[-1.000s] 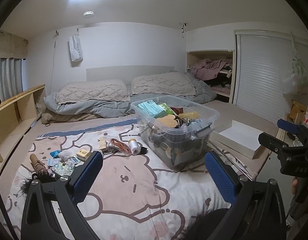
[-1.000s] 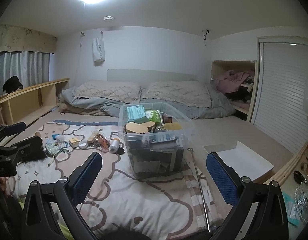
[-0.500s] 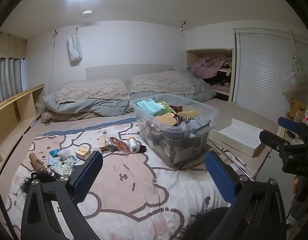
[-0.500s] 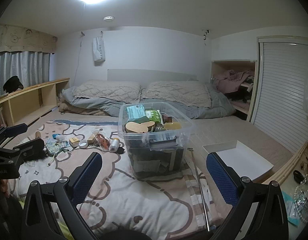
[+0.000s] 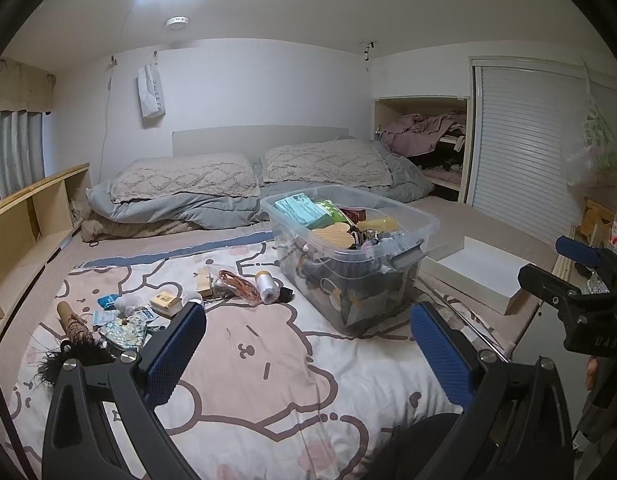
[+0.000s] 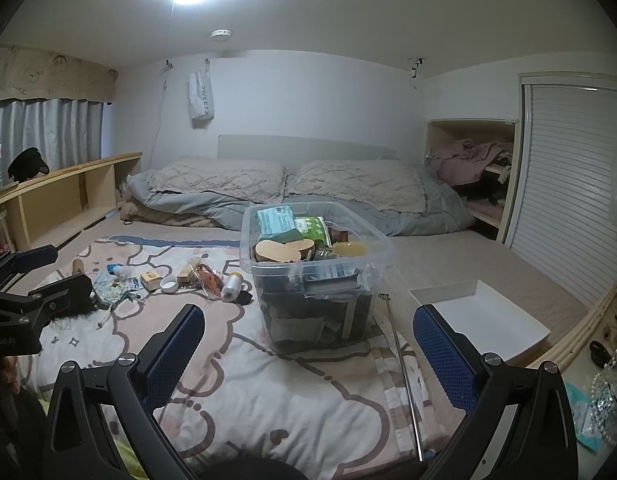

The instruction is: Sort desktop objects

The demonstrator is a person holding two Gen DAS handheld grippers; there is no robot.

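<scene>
Start of sorting — left claw (image 5: 308,344) and right claw (image 6: 308,344) both released, empty; next, reach toward clutter (image 5: 244,286) beside bin (image 5: 348,256).

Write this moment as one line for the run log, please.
left gripper: open, empty | right gripper: open, empty | clear bin: full, on blanket | loose items: left of bin | white tray: empty

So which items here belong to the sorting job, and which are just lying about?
Job:
clear bin
white tray
loose small items on the blanket
left gripper and right gripper, both open

Lying about:
pillows
clothes pile
hanging bag
</scene>
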